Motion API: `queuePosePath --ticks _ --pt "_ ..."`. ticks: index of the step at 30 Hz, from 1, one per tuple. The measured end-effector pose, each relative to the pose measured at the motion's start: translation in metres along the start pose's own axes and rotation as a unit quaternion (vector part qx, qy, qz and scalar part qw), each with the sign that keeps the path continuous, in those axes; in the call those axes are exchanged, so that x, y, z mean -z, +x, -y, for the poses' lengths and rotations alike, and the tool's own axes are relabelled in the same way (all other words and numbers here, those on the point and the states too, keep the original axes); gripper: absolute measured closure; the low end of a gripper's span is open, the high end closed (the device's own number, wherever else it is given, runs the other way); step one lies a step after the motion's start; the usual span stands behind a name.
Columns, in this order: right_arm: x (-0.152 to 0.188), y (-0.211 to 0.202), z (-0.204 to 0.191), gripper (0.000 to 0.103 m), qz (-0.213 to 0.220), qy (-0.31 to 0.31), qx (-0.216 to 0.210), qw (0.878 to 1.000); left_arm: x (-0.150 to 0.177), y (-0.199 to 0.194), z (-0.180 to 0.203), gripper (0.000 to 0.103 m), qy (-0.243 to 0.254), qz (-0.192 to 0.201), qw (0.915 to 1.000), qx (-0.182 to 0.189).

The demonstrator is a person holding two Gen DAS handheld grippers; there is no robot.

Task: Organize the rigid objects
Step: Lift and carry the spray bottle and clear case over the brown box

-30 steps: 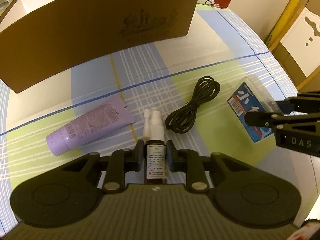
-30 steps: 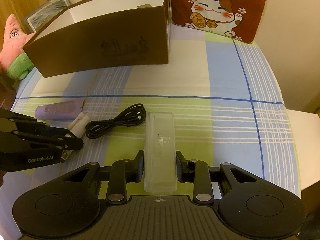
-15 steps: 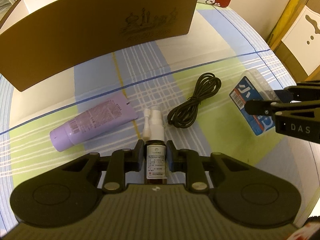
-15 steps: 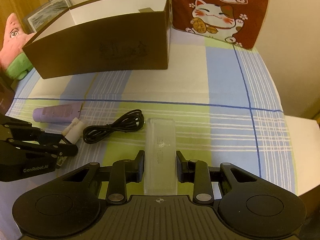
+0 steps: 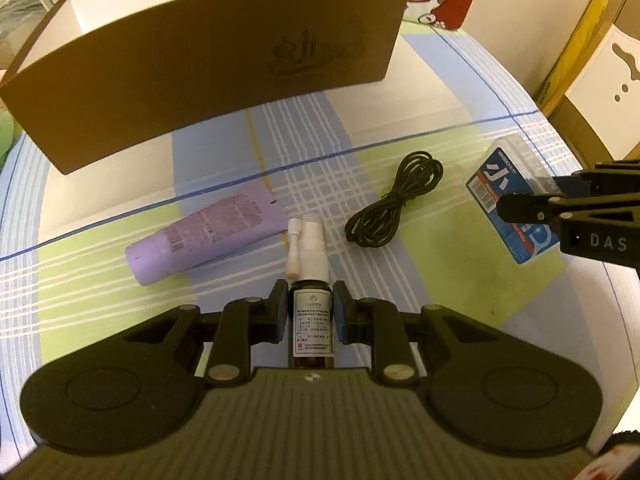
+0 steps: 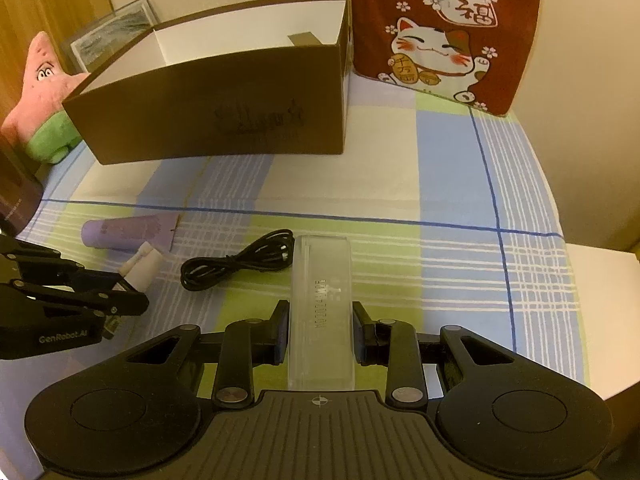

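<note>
My left gripper [image 5: 311, 308] is shut on a brown spray bottle [image 5: 312, 322] with a white nozzle, held above the checked cloth. My right gripper [image 6: 320, 332] is shut on a clear plastic case [image 6: 321, 304]; its blue label side shows in the left wrist view [image 5: 504, 196]. A purple tube [image 5: 204, 240] and a coiled black cable [image 5: 396, 210] lie on the cloth ahead. The open brown cardboard box [image 6: 224, 120] stands behind them; its white inside shows little from here. The left gripper also shows at the left of the right wrist view [image 6: 120, 300].
A red lucky-cat cushion [image 6: 440, 28] stands right of the box. A pink star plush [image 6: 44, 84] and a framed picture [image 6: 112, 28] sit at the back left. A dark object [image 6: 14, 196] is at the left edge. The table edge runs along the right.
Both grippers have risen and drawn back a little with their objects still held. The box's inside shows more now. The tube and cable have not moved.
</note>
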State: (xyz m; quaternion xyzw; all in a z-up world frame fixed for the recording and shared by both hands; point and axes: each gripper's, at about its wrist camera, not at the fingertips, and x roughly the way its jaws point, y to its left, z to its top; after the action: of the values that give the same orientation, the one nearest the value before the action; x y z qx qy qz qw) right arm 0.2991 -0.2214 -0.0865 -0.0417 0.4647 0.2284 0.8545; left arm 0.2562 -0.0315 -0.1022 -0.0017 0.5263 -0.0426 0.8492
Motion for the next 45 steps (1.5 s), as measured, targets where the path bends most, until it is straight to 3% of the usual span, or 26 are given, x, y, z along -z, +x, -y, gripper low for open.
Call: queuePosePath --ticks 27,36,45 --pt "-0.019 -0.036 -0.032 0.075 0.046 -0.032 -0.045 0.997 -0.004 -0.064 -0.023 0.084 -0.047 0.073 0.9960 -0.020" --pt "-0.052 -0.039 -0.044 0.075 0.070 -0.038 -0.085 0.993 -0.031 -0.082 -0.037 0.084 -0.058 0.112 0.9917 -0.028" --pt "-0.106 -0.036 -0.053 0.075 0.103 -0.050 -0.109 0.987 -0.073 -0.087 -0.055 0.084 -0.055 0.145 0.9873 -0.035"
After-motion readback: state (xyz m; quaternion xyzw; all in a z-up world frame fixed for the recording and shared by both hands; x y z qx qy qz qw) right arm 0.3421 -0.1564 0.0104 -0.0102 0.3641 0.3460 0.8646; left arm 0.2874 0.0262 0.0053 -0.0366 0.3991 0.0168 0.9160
